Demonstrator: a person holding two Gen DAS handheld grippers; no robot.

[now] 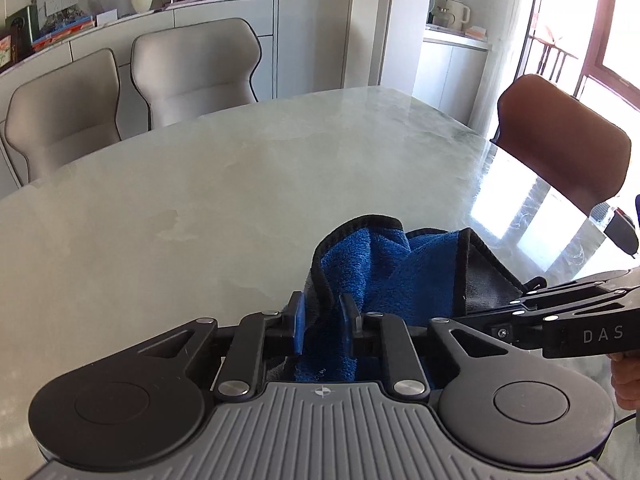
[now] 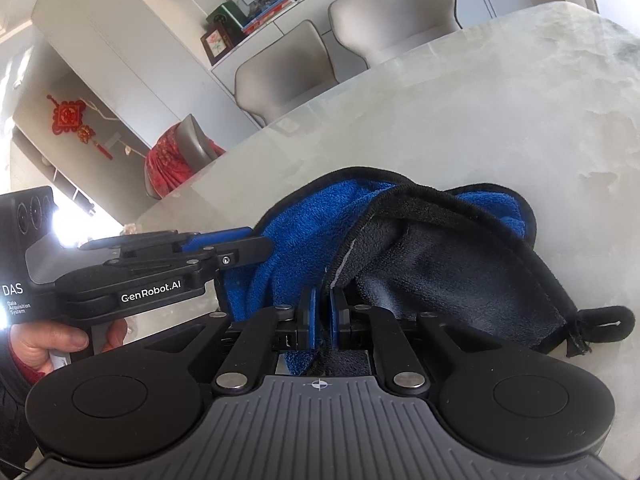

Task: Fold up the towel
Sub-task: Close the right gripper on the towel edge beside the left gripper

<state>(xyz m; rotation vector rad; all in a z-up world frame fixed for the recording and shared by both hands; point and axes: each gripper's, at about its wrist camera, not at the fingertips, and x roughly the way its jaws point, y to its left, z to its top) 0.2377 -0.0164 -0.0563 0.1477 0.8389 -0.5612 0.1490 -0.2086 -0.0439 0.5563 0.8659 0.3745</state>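
Blue terry cloth of the towel fills the narrow gap between the fingers of the left hand-held gripper, whose pads stand close together on a bunched fold with its black hem running up between them; the right hand-held gripper has its jaws almost fully together on the hem where blue pile meets the dark grey reverse; in the left wrist view it reaches in from the right to the towel's grey edge. Both hold the towel crumpled and partly raised over the pale marbled bench, blue side up at the left, grey side draped to the right, a small hanging loop lying on the stone; a person's hand grips the left tool's handle; two pale upholstered chairs stand at the far edge, a brown chair at the right end.
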